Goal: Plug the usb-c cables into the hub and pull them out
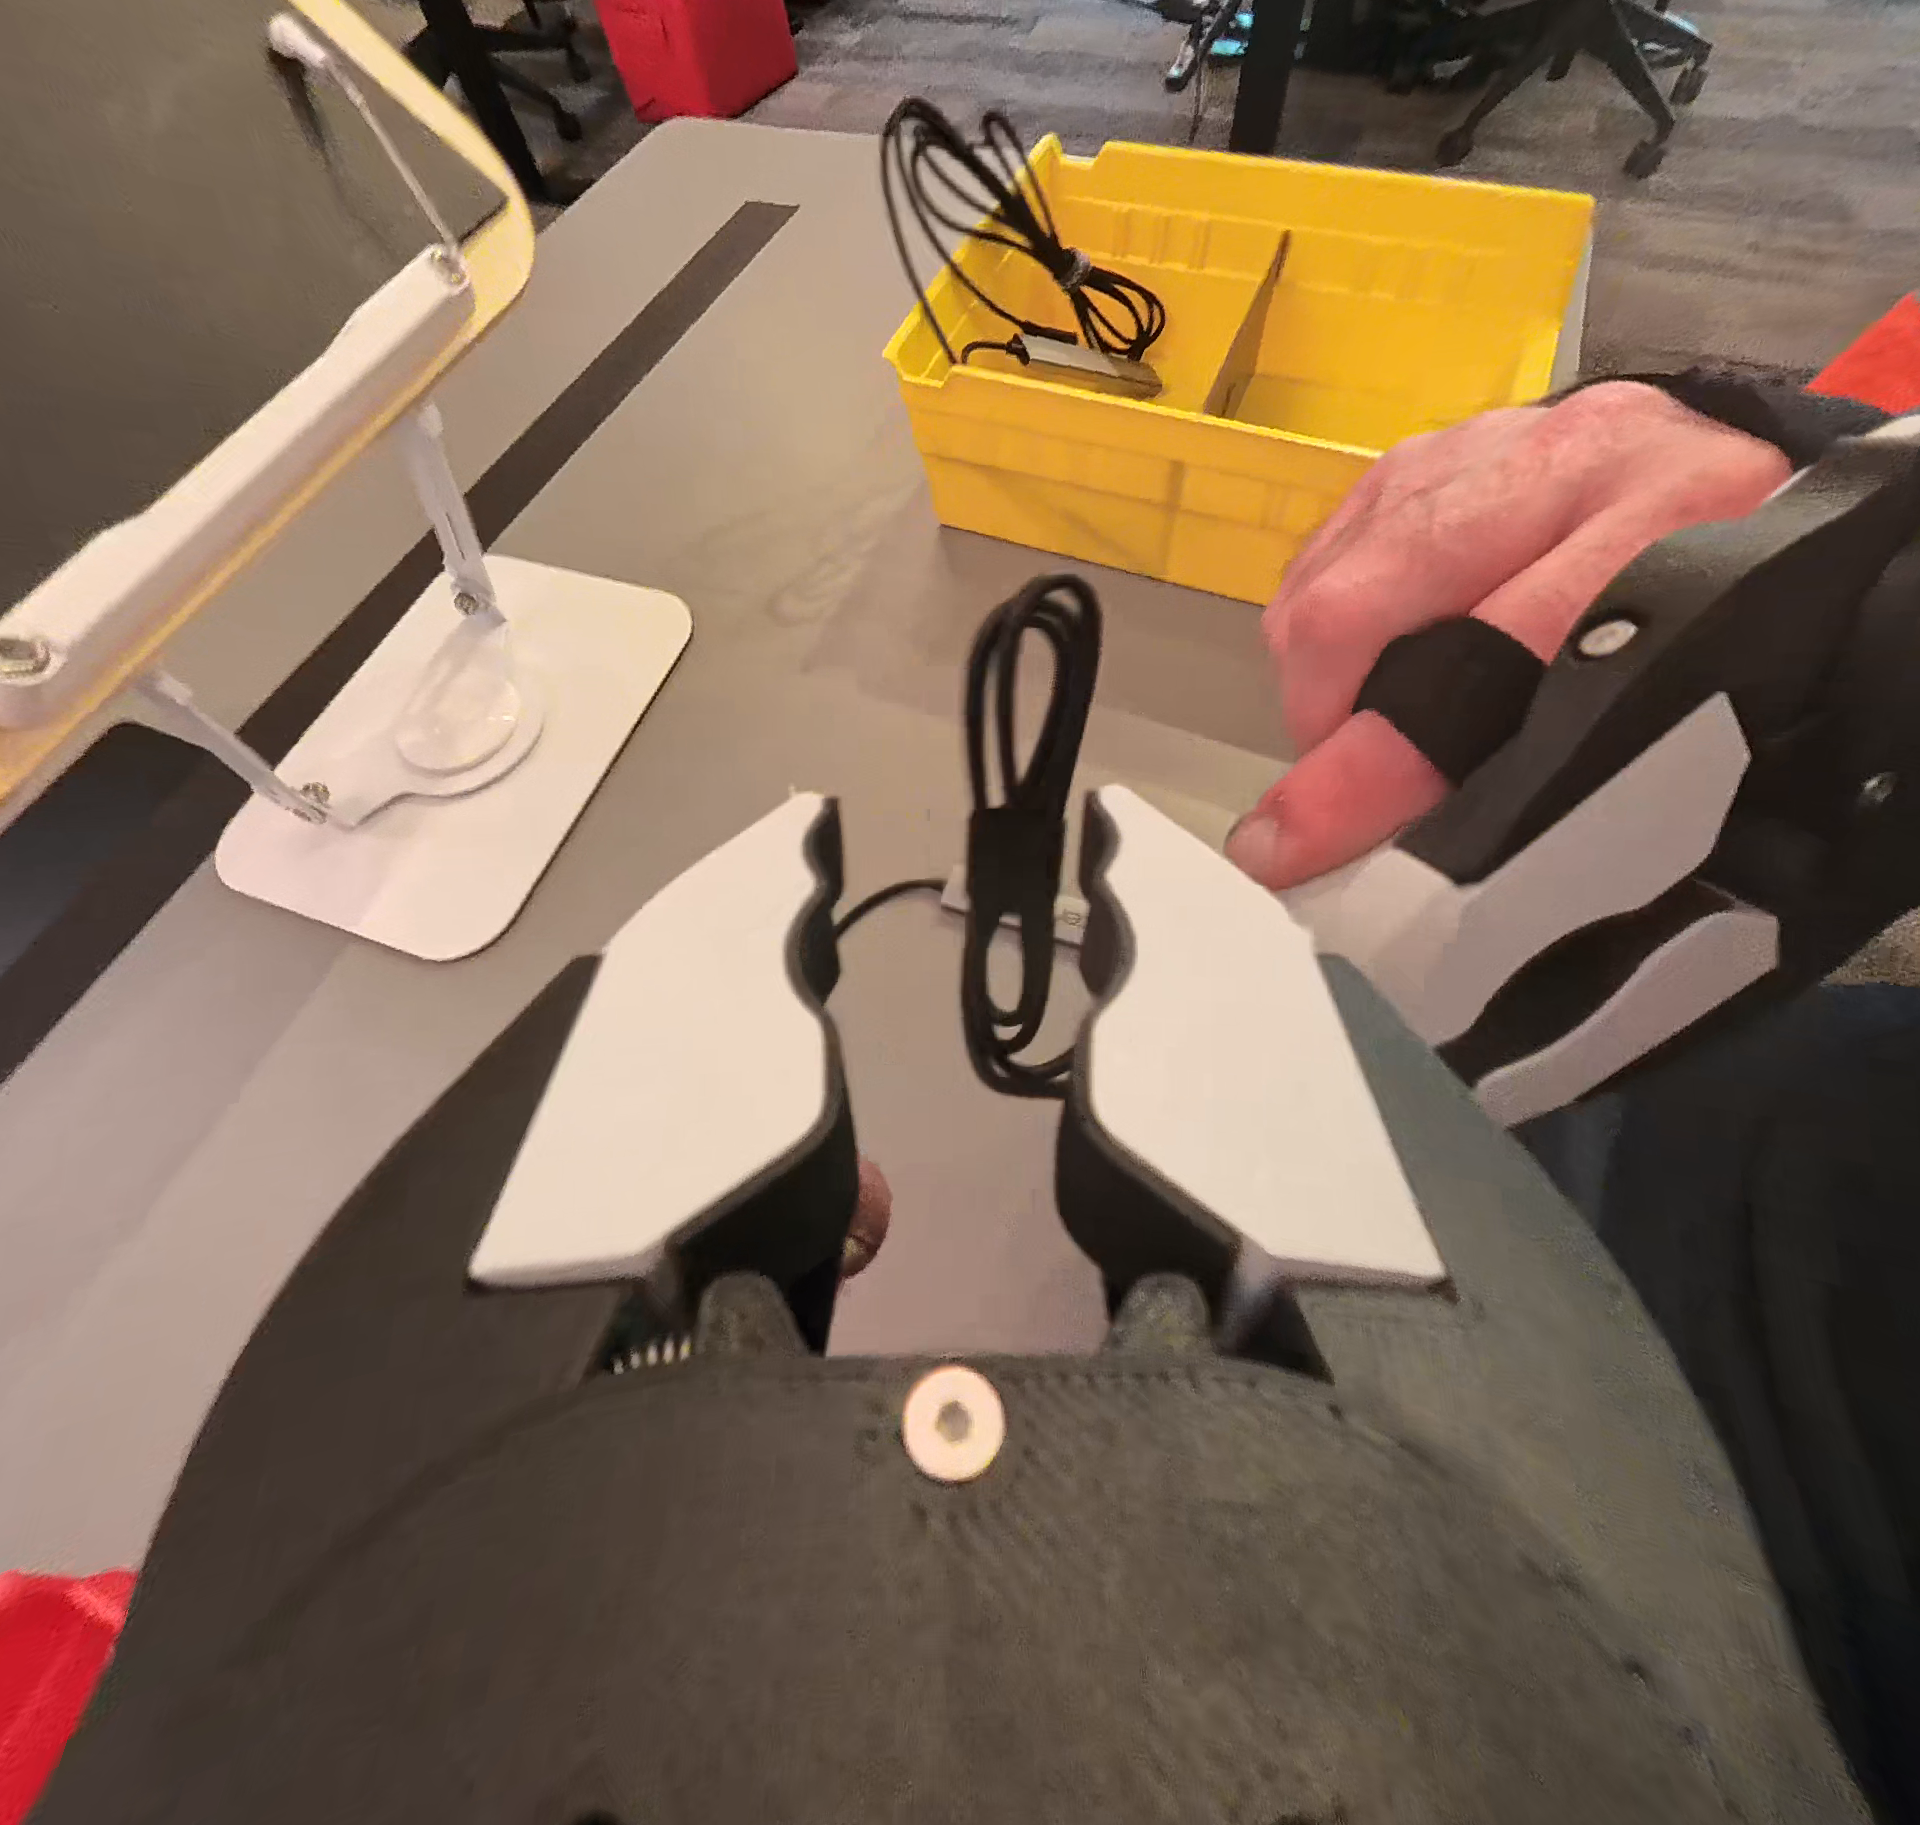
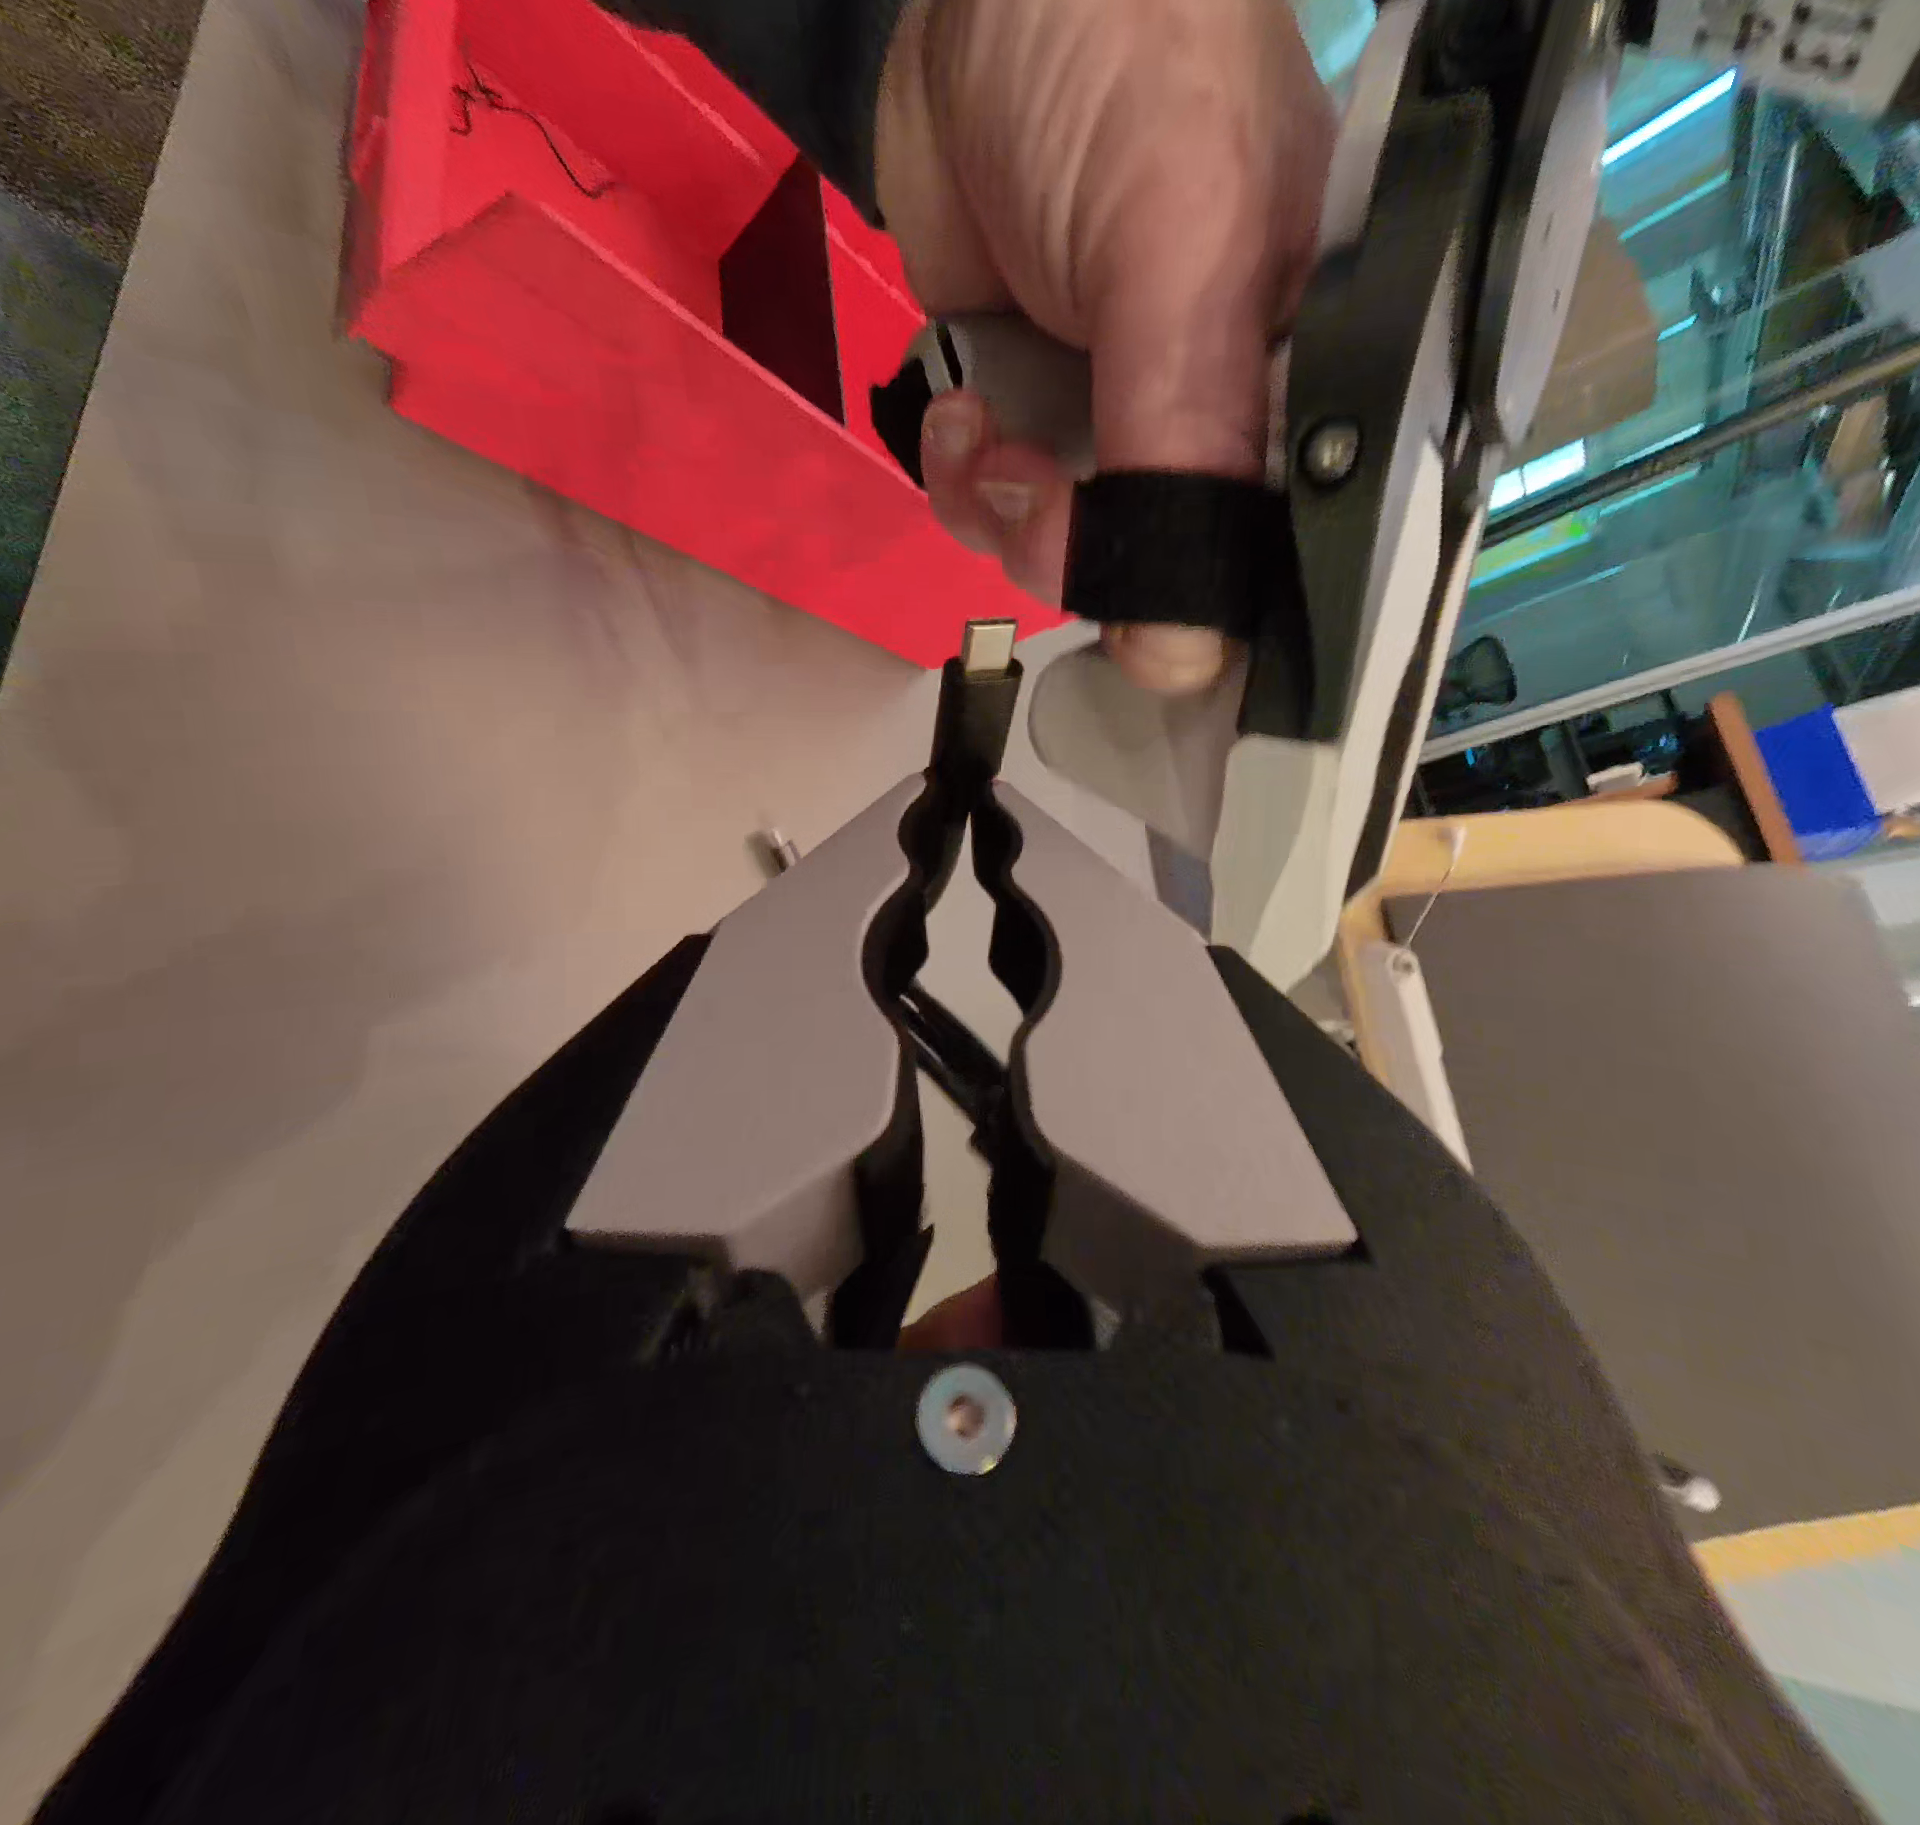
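The cable plug [image 2: 977, 705] stands at the centre of the right wrist view, clenched between the tips of the right gripper [image 2: 961, 799], its metal end pointing up toward a red bin [image 2: 582, 362] at upper left. In the left wrist view, a bundled cable [image 1: 1023, 840] lies across the hub [image 1: 1070, 908] on the table [image 1: 727, 528] at centre, between the spread, empty fingers of the left gripper [image 1: 961, 819]. A yellow bin [image 1: 1351, 341] with another cable [image 1: 997, 217] sits at upper right.
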The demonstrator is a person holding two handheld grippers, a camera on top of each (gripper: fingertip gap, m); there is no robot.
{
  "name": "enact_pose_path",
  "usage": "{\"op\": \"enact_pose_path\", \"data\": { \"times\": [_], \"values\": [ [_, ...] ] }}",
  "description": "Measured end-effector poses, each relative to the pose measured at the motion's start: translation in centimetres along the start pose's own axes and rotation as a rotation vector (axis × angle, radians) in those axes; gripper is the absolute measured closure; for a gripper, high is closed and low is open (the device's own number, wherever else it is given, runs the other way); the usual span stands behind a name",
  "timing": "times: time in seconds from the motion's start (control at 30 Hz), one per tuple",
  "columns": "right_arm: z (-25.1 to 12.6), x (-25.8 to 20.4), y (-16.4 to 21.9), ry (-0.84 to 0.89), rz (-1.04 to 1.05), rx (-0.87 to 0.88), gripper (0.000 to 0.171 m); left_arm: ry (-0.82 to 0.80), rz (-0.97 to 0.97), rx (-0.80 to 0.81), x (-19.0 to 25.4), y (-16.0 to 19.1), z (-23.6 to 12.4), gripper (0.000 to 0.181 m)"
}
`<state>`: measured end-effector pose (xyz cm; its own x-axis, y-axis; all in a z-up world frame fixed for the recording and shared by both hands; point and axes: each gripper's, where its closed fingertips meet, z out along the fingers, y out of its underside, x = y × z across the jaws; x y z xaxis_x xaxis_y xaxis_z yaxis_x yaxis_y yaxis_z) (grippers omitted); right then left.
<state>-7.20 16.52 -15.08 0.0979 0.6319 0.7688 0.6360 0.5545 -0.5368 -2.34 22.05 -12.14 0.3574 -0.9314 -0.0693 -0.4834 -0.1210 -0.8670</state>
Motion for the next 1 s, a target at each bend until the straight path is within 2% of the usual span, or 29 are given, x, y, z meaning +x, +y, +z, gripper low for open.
{"op": "enact_pose_path", "data": {
  "times": [0.1,0.27,0.43,0.5,0.6,0.67,0.73,0.83,1.0],
  "values": [
    [0.0,-0.4,2.2,0.009,0.03,-0.062,0.169,-0.024,-0.068,0.011,-0.9,0.4,-0.3,0.125],
    [-0.6,-0.2,4.6,0.069,0.065,-0.138,0.169,0.007,-0.152,0.007,0.8,1.8,-1.7,0.127],
    [-0.7,0.0,5.0,0.114,0.037,-0.172,0.168,0.079,-0.238,0.01,4.1,3.5,-0.9,0.135],
    [-0.8,0.2,4.8,0.136,0.019,-0.181,0.168,0.086,-0.282,0.015,5.1,4.2,-0.4,0.14],
    [-1.1,0.5,4.4,0.163,-0.022,-0.191,0.169,0.07,-0.323,0.081,5.3,4.2,-0.5,0.171],
    [-1.3,0.7,4.3,0.173,-0.037,-0.188,0.169,0.066,-0.355,0.118,5.2,4.2,-0.7,0.173],
    [-1.4,0.6,3.9,0.174,-0.037,-0.16,0.169,0.06,-0.365,0.142,5.0,4.2,-1.0,0.175],
    [-1.8,0.6,3.0,0.164,-0.007,-0.072,0.17,0.136,-0.433,0.204,5.4,3.8,-1.6,0.175],
    [-2.9,0.4,1.5,0.101,0.182,0.168,0.168,0.256,-0.482,0.295,6.4,3.0,-2.4,0.175]
  ]
}}
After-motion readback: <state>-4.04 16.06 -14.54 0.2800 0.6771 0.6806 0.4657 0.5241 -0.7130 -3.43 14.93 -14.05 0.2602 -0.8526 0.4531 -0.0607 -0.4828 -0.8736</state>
